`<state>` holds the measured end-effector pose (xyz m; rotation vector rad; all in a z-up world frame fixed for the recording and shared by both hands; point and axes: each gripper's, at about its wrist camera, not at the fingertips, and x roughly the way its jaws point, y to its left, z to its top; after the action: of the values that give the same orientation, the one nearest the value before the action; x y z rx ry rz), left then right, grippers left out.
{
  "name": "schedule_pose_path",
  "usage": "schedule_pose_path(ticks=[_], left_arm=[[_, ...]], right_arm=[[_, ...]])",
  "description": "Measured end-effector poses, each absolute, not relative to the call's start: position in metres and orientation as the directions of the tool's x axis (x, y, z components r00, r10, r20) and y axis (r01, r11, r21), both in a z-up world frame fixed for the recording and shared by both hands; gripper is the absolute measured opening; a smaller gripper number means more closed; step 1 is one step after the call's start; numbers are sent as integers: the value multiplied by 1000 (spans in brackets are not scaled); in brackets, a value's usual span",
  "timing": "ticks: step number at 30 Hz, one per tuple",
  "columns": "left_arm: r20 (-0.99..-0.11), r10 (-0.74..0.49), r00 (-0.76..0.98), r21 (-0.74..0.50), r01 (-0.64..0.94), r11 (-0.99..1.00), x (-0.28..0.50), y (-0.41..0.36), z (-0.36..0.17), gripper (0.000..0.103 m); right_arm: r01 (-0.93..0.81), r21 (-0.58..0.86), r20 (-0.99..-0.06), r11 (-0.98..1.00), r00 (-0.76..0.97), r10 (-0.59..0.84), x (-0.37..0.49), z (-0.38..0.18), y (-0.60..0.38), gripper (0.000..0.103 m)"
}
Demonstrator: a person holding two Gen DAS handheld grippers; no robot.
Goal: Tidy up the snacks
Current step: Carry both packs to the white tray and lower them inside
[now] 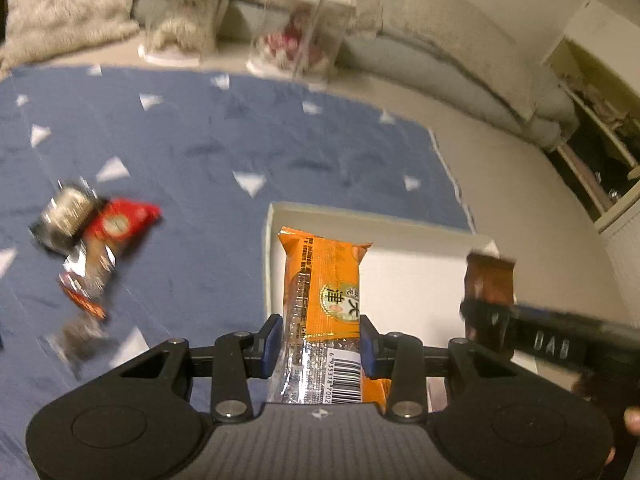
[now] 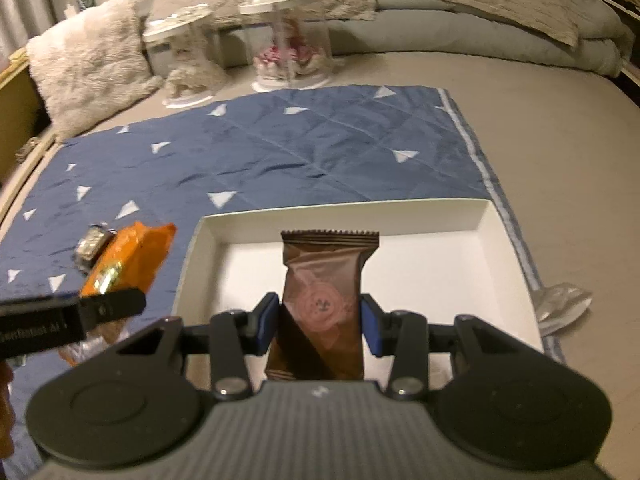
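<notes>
My left gripper (image 1: 320, 340) is shut on an orange snack packet (image 1: 324, 284), held upright over the left edge of a white shallow box (image 1: 416, 268). My right gripper (image 2: 318, 322) is shut on a brown snack packet (image 2: 324, 288) above the same white box (image 2: 400, 216). The left wrist view shows the brown packet (image 1: 490, 280) in the right gripper's black fingers (image 1: 492, 316) at the right. From the right wrist camera, the orange packet (image 2: 128, 260) appears at the left, pinched by the left gripper's fingers (image 2: 112, 308). A loose pile of snacks (image 1: 84, 236) lies on the blue cloth.
The box lies on a blue quilted cloth (image 2: 280, 148) with white triangles, spread over a bed. Two clear lidded jars (image 2: 288, 36) stand beyond the cloth, with a fluffy pillow (image 2: 88, 60) and folded bedding behind. An empty clear wrapper (image 2: 564, 304) lies right of the box.
</notes>
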<state>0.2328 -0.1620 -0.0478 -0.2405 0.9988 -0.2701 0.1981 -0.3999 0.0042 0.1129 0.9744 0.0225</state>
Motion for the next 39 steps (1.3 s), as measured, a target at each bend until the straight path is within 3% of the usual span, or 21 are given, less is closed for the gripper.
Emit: schedule_pose_path(ticks=[7,17,29,35,39], left_arm=[[-857,-325,400,-332,54,942,226,-177,-83,41],[-871,-320,373,-341,11,940,224,-182,-101,42],[-885,-316,342,-327,26,945,216,-192,-110,43],[-889,-322,325,-333,24,943,213,-190,-108,51],[-883,-328,335,-336,35,941,211,-188,-102,53]], right_arm=[[69,74,-848,995,529,27,218,-15,-422,49],[123,53,-877,991,480,-13,237,-30,-448,49],[111,-61,-930,992,354,-97,202,-46,-481,49],[73,-108,-947,992,295,-125,180,-55,-485,49],[60,-99,-951,993,289,-112,173,-55,-485,56]])
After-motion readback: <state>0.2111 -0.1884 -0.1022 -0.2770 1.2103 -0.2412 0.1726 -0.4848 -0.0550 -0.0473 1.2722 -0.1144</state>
